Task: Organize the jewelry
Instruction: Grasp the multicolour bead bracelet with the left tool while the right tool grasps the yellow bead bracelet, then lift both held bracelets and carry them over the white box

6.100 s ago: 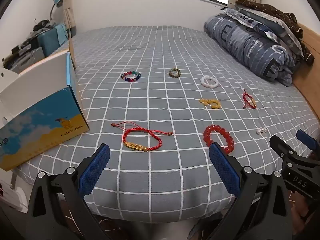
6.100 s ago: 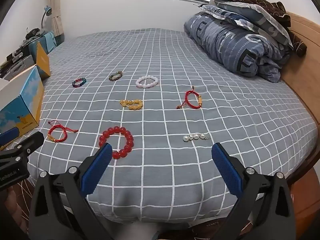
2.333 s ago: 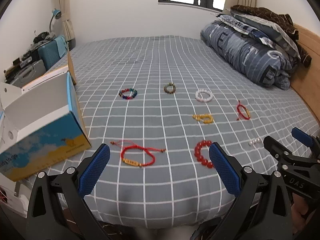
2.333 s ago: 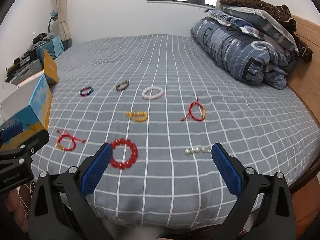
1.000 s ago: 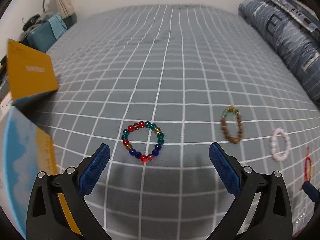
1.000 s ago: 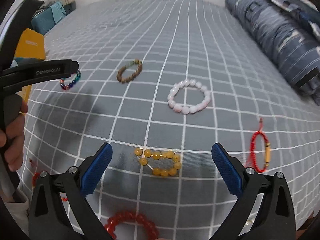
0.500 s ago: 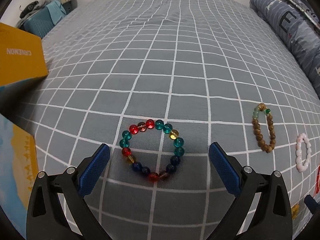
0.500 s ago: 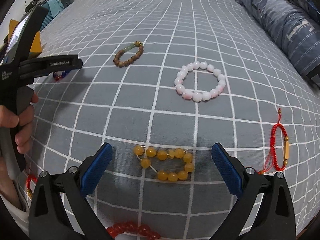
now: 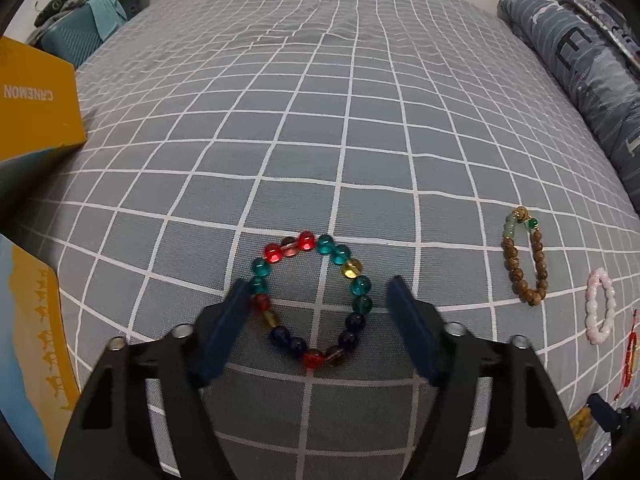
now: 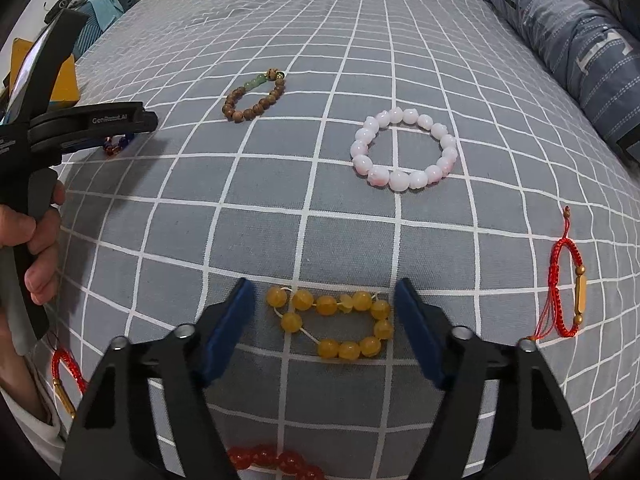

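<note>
A multicoloured glass-bead bracelet [image 9: 312, 300] lies on the grey checked bedspread [image 9: 320, 120]. My left gripper [image 9: 318, 292] is open, one finger on each side of it, low over the bed. A yellow bead bracelet [image 10: 336, 324] lies between the open fingers of my right gripper [image 10: 324, 290]. A brown wooden bracelet [image 9: 524, 256] [image 10: 254, 96], a pink-white bracelet [image 9: 598, 306] [image 10: 404, 148] and a red cord bracelet [image 10: 572, 296] lie nearby. The left gripper also shows in the right wrist view [image 10: 136, 120].
An orange and blue cardboard box [image 9: 32, 120] stands at the left edge of the bed. A folded blue quilt [image 9: 580, 60] lies at the right. A red bead bracelet [image 10: 272, 460] and another red cord bracelet [image 10: 64, 376] lie near the front edge.
Both grippers have dropped lower and narrowed their fingers. The left now brackets the multicoloured bracelet, the right brackets the yellow bracelet.
</note>
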Demonstrator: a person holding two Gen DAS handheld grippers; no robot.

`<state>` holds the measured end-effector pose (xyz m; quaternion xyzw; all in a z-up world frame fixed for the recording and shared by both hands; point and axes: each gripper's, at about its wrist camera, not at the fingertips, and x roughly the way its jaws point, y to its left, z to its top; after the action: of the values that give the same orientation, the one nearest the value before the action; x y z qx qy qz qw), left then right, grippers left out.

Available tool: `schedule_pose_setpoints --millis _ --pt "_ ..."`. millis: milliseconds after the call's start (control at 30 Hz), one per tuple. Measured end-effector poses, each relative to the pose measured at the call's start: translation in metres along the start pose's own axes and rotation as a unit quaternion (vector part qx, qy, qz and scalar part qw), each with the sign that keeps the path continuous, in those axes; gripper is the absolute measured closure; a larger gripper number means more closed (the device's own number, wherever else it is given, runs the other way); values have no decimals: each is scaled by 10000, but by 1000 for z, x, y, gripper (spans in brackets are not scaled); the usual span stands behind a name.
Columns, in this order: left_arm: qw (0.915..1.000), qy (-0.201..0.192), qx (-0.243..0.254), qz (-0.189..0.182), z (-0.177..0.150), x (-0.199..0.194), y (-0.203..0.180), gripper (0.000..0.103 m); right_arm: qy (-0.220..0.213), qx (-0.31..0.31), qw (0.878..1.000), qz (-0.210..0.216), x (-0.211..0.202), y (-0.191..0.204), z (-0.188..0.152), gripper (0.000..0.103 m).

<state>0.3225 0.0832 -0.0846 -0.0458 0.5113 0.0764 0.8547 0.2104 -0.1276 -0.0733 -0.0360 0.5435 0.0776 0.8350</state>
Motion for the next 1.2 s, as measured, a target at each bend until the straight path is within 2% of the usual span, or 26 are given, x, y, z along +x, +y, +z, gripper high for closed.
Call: schedule_pose_setpoints --millis 100,267,333,367,433,467,633,667,700,1200 --pt "10000 0 -11 -56 -1 -2 0 52 27 55 10000 30 -1 0 0 51" --pt "9999 3 -9 -126 -2 -5 1 58 29 92 9999 -41 -1 1 -1 68" --pt "9999 4 -7 -149 -2 -6 2 66 38 85 9999 -54 -2 2 -1 81" --pt "9998 1 -3 -179 -3 -7 2 81 28 72 10000 -59 -2 3 -1 85" --pt "9996 -13 -49 -262 -4 -10 1 84 -14 97 9999 -61 -4 3 -1 88" --pt "9995 -34 -56 -322 -4 -12 1 84 -41 105 9999 -38 -5 3 -2 94" --pt "9993 -166 67 -323 -6 -23 -6 84 -74 86 9999 -45 -8 5 -3 94" --pt "9993 -186 86 -316 -7 -25 -7 99 -77 79 9999 -51 -8 6 -3 94" --pt "9994 -183 102 -286 -7 -27 -9 103 -81 75 9999 -50 -8 6 -3 94" --pt "9991 -229 196 -308 -8 -36 -12 103 -226 78 9997 42 -23 10 -3 94"
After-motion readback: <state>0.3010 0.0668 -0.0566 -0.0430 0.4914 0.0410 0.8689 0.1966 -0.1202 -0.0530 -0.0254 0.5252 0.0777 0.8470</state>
